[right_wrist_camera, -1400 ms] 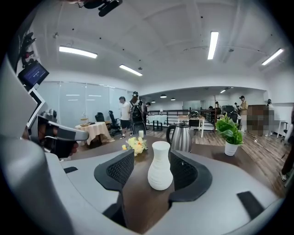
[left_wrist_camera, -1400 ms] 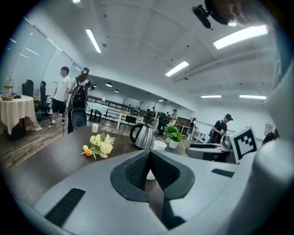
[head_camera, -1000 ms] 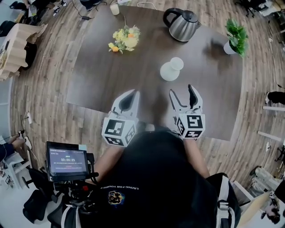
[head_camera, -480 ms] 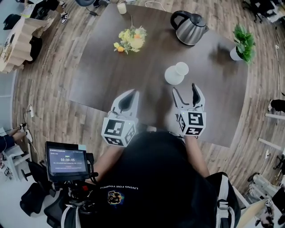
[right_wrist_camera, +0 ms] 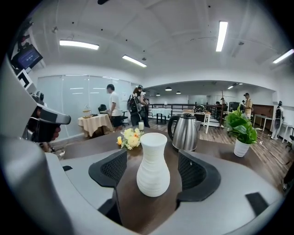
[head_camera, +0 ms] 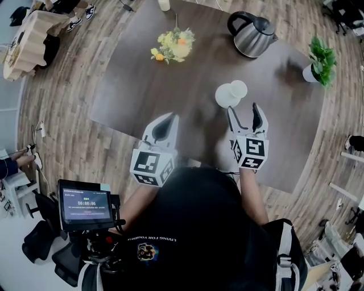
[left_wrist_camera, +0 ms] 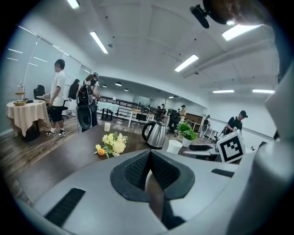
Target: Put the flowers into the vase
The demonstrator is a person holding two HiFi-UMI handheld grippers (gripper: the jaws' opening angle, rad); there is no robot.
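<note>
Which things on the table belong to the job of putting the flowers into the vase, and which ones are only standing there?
For the job: white ribbed vase, just ahead of the open right gripper; bunch of yellow flowers; left gripper, shut.
Only standing there: steel kettle with black handle; green plant in white pot; small pale candle.

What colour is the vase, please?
White, with fine horizontal ribbing; the vase shows best in the right gripper view.
</note>
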